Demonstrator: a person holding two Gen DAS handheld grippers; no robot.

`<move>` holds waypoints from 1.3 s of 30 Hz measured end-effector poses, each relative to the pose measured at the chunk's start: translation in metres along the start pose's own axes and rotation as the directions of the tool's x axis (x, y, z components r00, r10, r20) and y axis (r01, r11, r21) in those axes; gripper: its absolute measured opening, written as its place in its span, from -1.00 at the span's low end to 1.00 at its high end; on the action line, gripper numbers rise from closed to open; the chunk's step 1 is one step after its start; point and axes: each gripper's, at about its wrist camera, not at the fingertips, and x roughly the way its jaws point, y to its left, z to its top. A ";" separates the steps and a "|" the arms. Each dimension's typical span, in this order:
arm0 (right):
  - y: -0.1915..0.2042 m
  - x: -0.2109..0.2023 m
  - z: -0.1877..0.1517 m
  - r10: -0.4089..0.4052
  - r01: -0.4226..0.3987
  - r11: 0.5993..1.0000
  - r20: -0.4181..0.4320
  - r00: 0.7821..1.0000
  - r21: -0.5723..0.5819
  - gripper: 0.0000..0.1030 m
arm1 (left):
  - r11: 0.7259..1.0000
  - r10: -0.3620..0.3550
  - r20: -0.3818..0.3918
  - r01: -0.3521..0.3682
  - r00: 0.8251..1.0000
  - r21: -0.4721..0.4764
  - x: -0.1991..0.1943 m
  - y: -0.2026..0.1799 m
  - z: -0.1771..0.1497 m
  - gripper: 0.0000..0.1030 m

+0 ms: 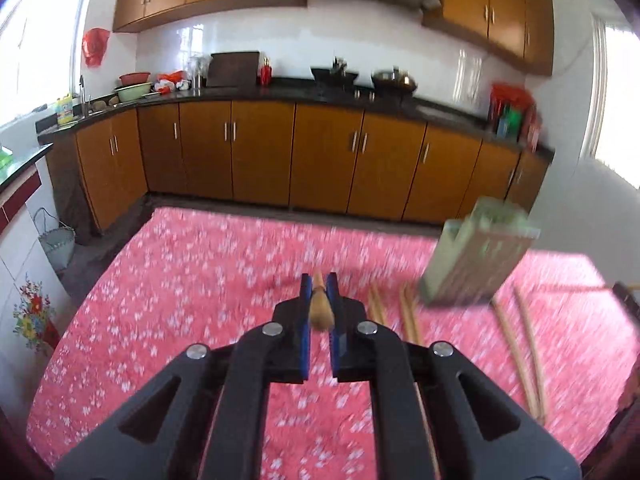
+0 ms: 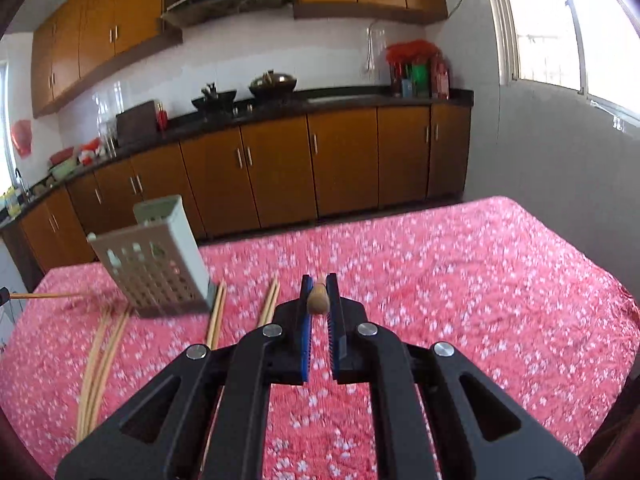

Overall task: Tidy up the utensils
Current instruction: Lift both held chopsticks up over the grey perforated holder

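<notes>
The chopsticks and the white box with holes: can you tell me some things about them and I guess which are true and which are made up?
1. Each gripper is clamped on a wooden chopstick. True: the left gripper and the right gripper both pinch a chopstick.
2. The perforated holder lies flat on its side. False: it stands on its base, leaning in the fisheye view.
3. More chopsticks lie loose on the cloth. True.
4. The tablecloth is plain blue. False: it is red-pink with small white flowers.
5. The holder is on the kitchen counter. False: it is on the table with the chopsticks.
</notes>
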 end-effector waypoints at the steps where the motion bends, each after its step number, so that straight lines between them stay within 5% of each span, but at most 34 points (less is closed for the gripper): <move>1: -0.001 -0.001 0.004 0.001 -0.001 1.000 0.009 1.000 0.002 -0.85 | 1.000 -0.004 0.013 0.005 1.000 -0.008 -0.002 0.000 0.007 -0.83; 10: 0.008 0.008 0.027 -0.002 0.003 1.000 0.034 0.999 -0.028 -0.85 | 1.000 0.022 0.043 -0.022 0.999 0.007 -0.002 -0.004 0.035 -0.84; 15: 0.027 -0.008 0.083 0.036 -0.028 0.998 0.151 0.988 -0.052 -0.85 | 1.000 0.002 0.136 -0.003 0.991 0.008 -0.024 -0.023 0.072 -0.84; 20: 0.059 -0.050 0.132 0.141 -0.122 0.989 0.317 0.938 -0.080 -0.85 | 0.996 -0.092 0.265 0.083 0.960 0.044 -0.061 -0.061 0.112 -0.84; 22: 0.073 -0.066 0.144 0.193 -0.173 0.981 0.377 0.906 -0.085 -0.85 | 0.990 -0.138 0.282 0.127 0.949 0.058 -0.069 -0.077 0.119 -0.84; 26: 0.097 -0.064 0.150 0.236 -0.215 0.972 0.414 0.879 -0.097 -0.85 | 0.978 -0.203 0.272 0.185 0.941 0.092 -0.071 -0.107 0.119 -0.83; 32: 0.122 -0.029 0.142 0.254 -0.230 0.967 0.404 0.879 -0.107 -0.85 | 0.967 -0.247 0.206 0.230 0.947 0.107 -0.048 -0.131 0.109 -0.84; 39: 0.120 0.006 0.127 0.249 -0.239 0.968 0.320 0.914 -0.070 -0.85 | 0.964 -0.255 0.155 0.238 0.954 0.119 -0.014 -0.144 0.097 -0.84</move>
